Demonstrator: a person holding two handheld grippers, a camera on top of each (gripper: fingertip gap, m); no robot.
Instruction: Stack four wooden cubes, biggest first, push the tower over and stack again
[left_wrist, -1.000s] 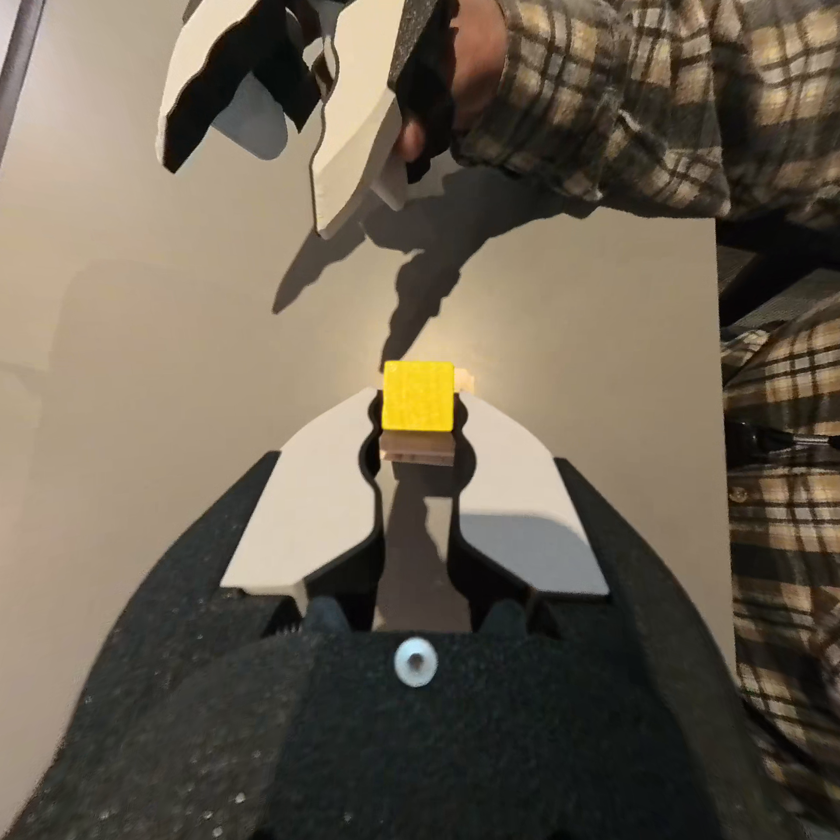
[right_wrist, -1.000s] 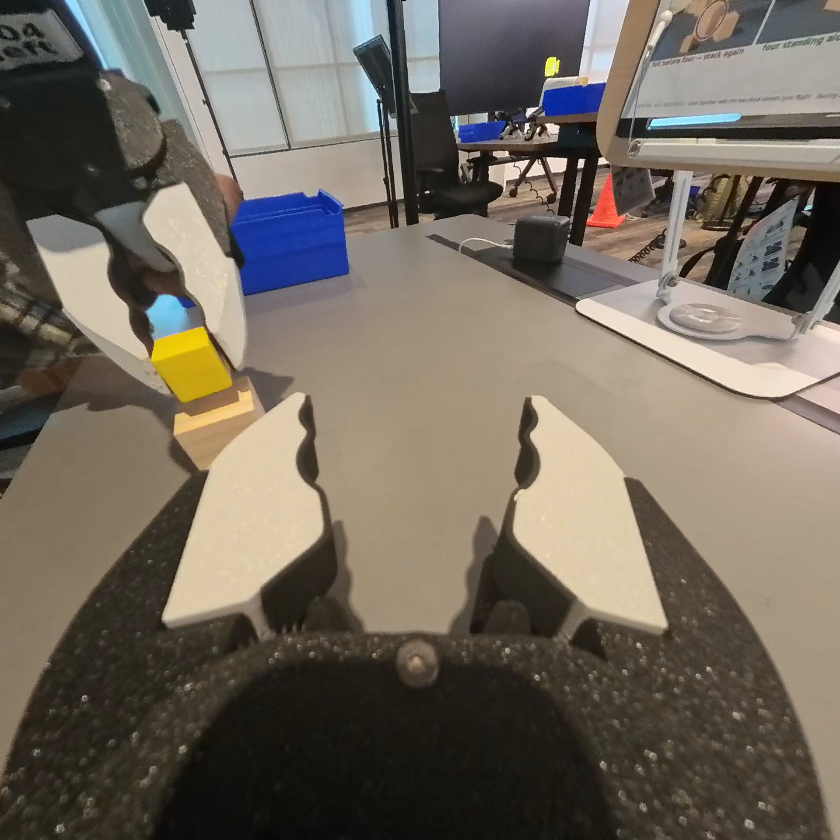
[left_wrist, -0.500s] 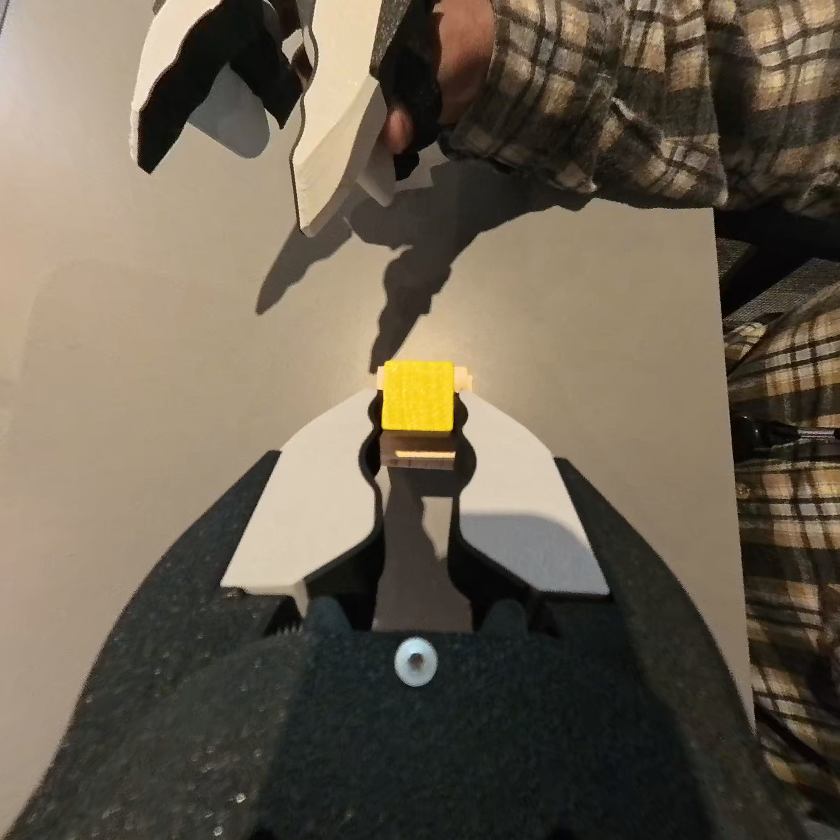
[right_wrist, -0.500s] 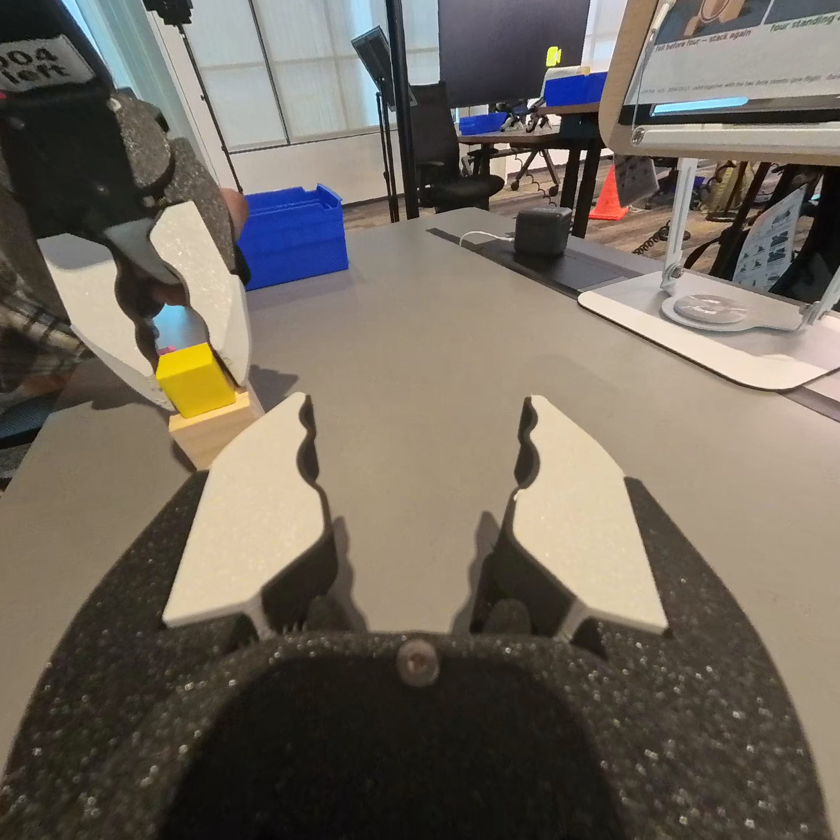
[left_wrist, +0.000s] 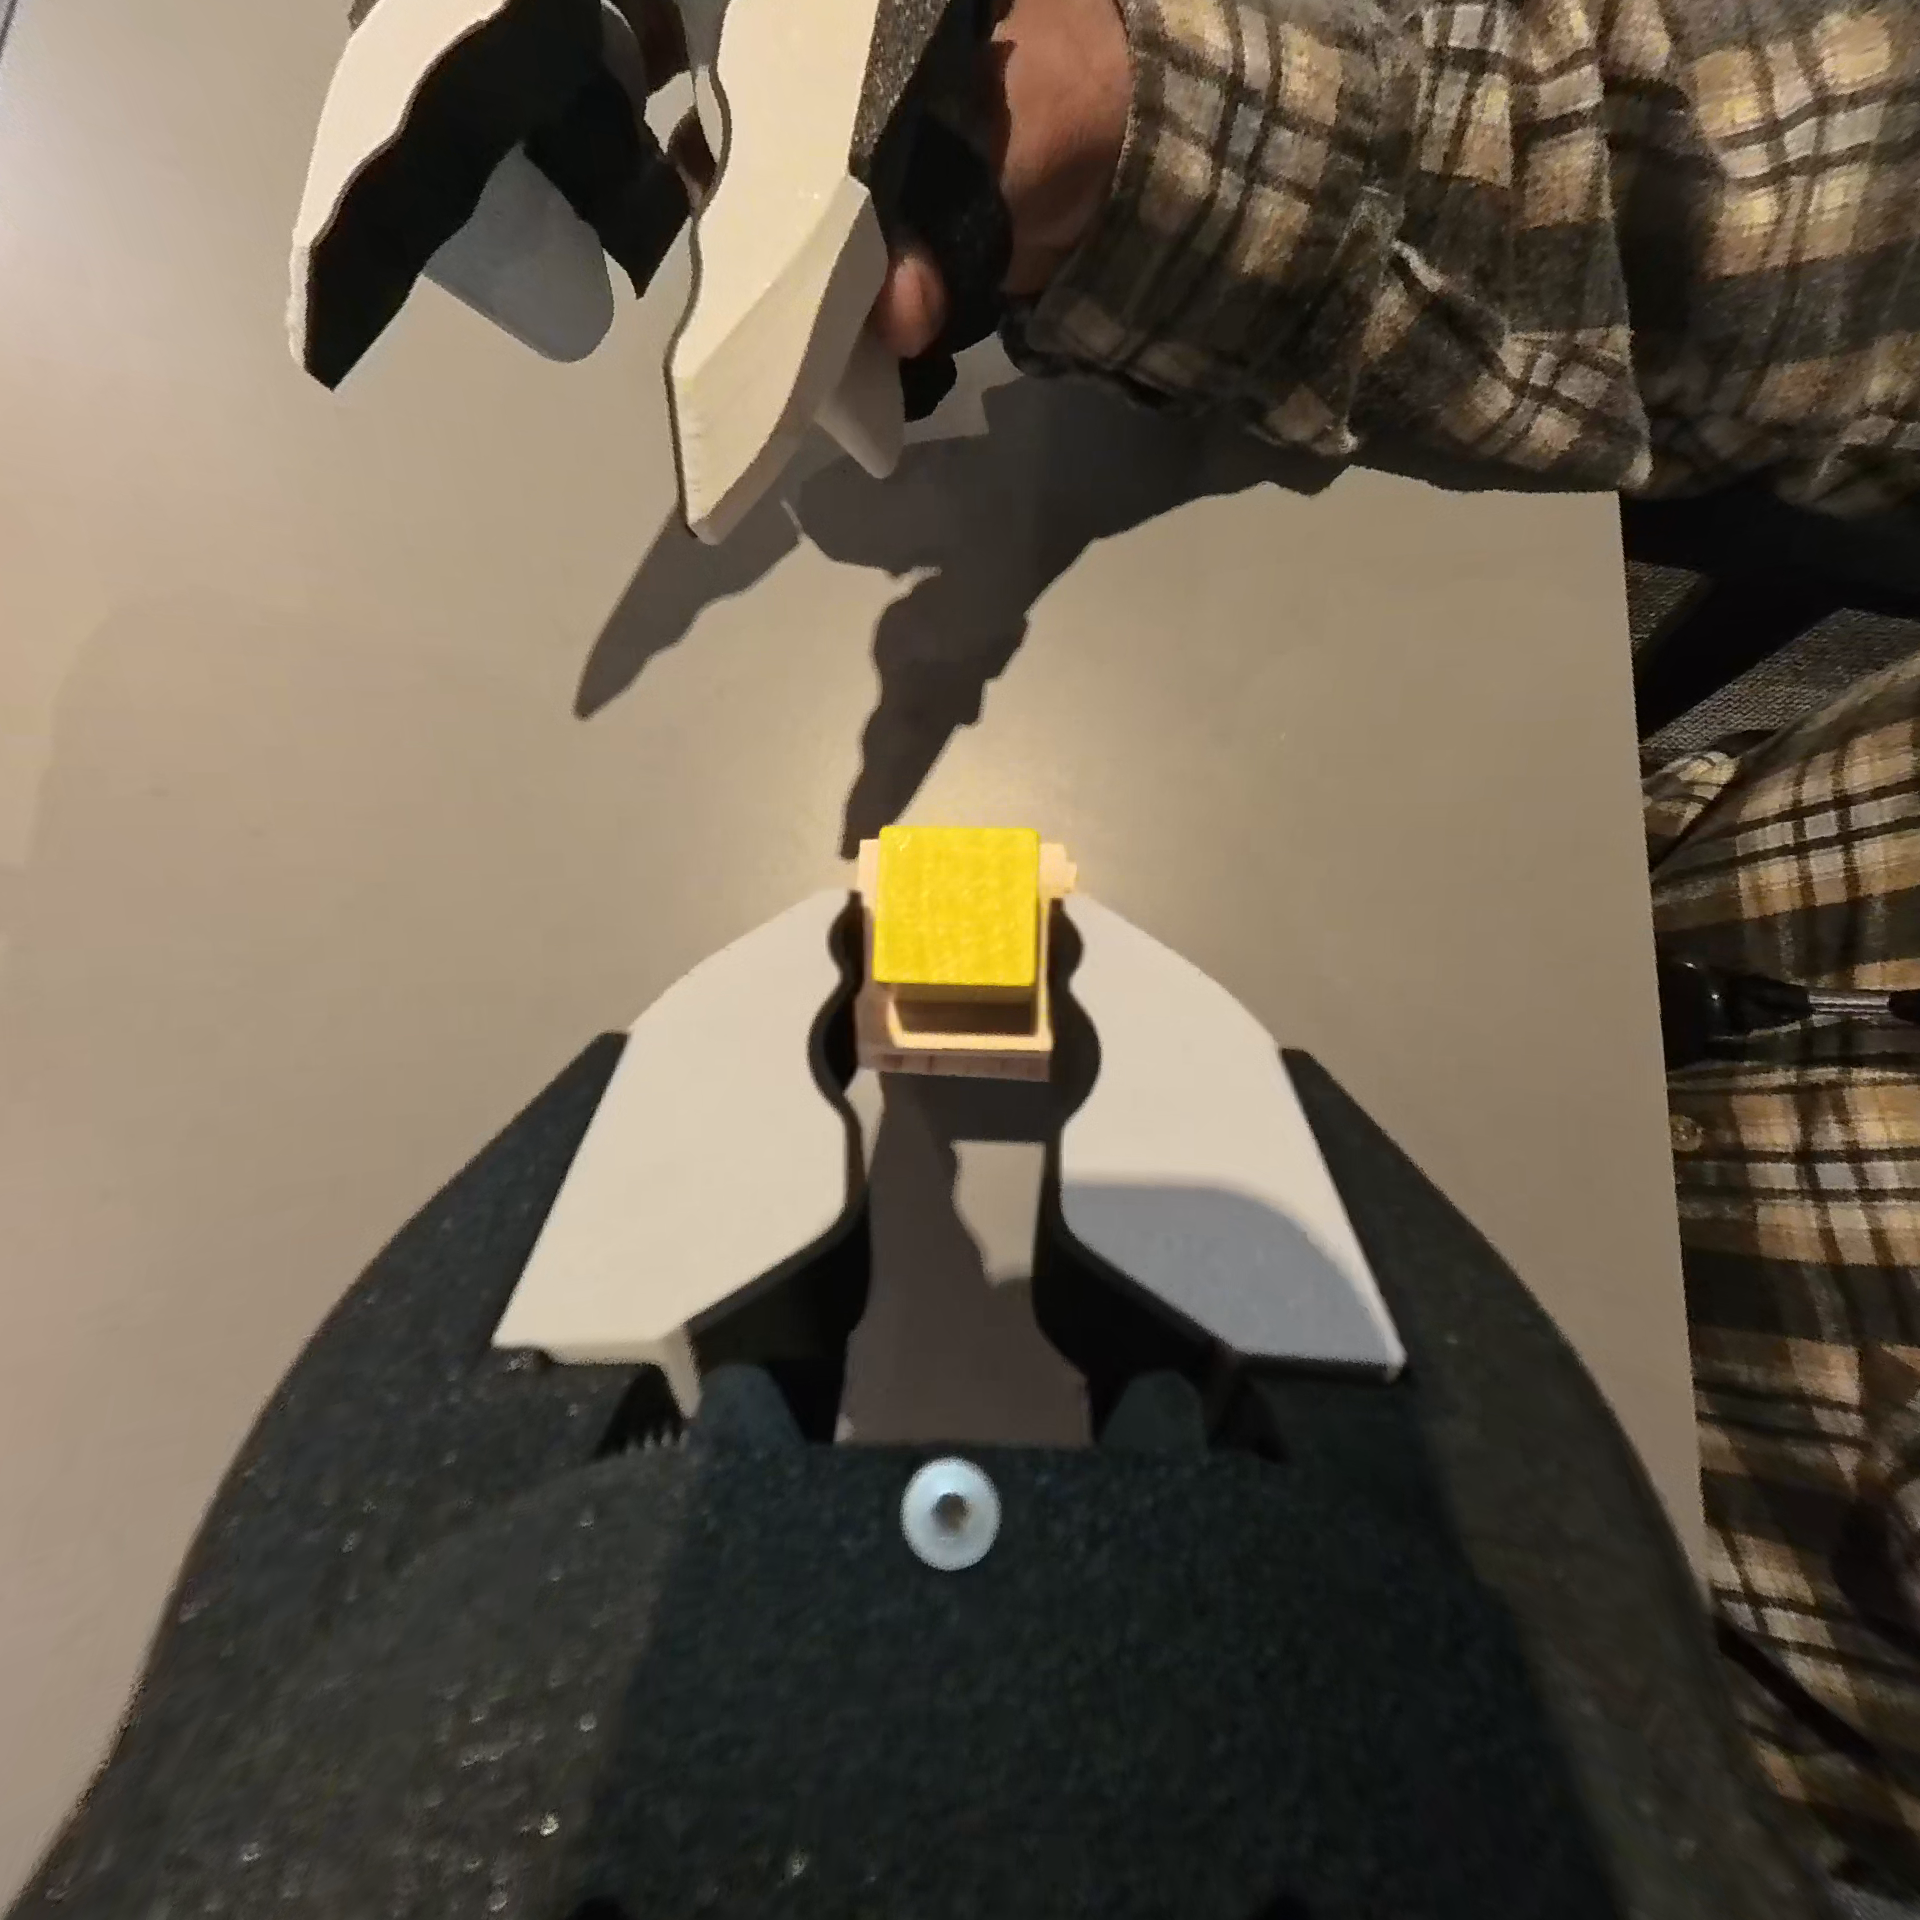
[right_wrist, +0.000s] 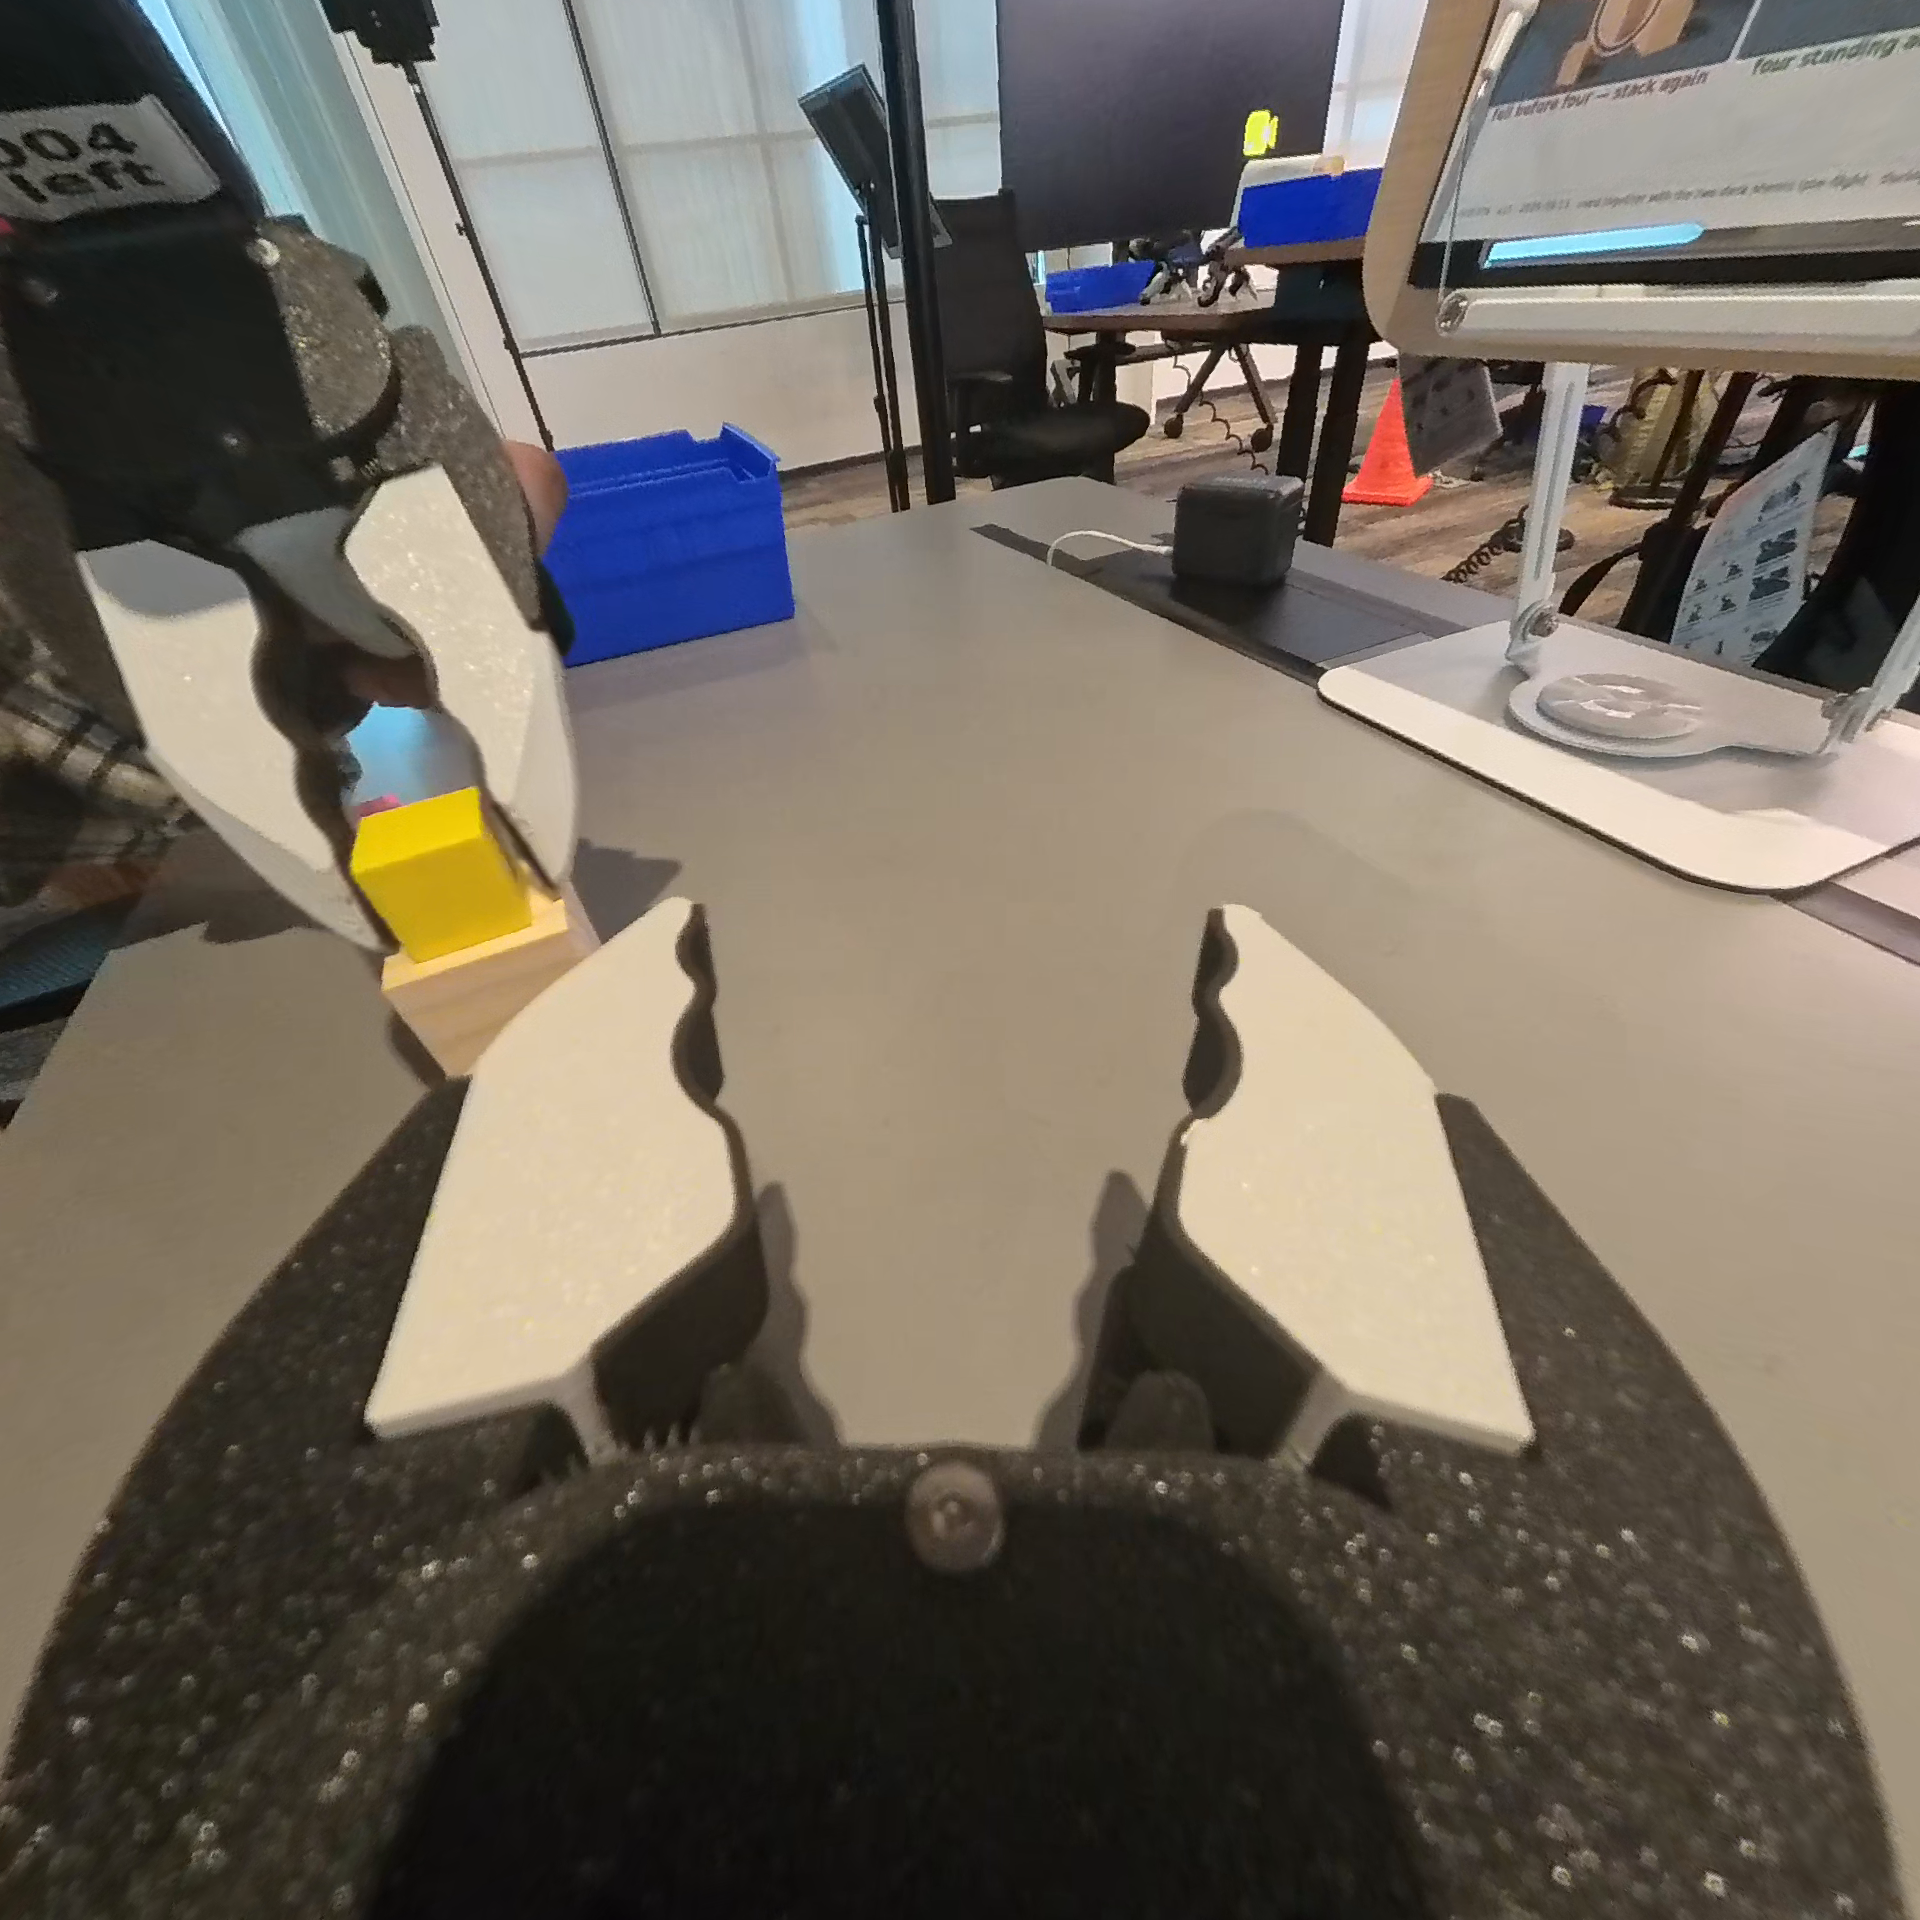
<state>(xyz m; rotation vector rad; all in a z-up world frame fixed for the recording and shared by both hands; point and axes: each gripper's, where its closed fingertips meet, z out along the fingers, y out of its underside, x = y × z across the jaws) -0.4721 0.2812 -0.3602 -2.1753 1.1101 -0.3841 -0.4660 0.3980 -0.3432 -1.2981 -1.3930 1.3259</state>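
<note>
A yellow cube (left_wrist: 956, 920) sits on a larger plain wooden cube (left_wrist: 956, 1044) on the grey table. My left gripper (left_wrist: 956, 904) points down over them, its jaws slightly apart on either side of the yellow cube, with slivers of the wooden cube showing in between. The right wrist view shows the same stack, yellow cube (right_wrist: 442, 868) on wooden cube (right_wrist: 478, 982), with the left gripper (right_wrist: 457, 904) straddling it. Something small and pink (right_wrist: 376, 803) peeks out behind. My right gripper (right_wrist: 956, 925) is open and empty, hovering beside the stack; it also shows in the left wrist view (left_wrist: 499, 416).
A blue bin (right_wrist: 665, 551) stands at the table's far side. A small black box (right_wrist: 1236, 525) with a cable and a white monitor stand base (right_wrist: 1621, 769) are at the right. The table edge (left_wrist: 1626, 831) and a person's plaid sleeve (left_wrist: 1455, 208) are close by.
The left gripper lowered the yellow cube onto the wooden cube, and its jaws have now parted slightly. The right gripper stayed open and barely moved.
</note>
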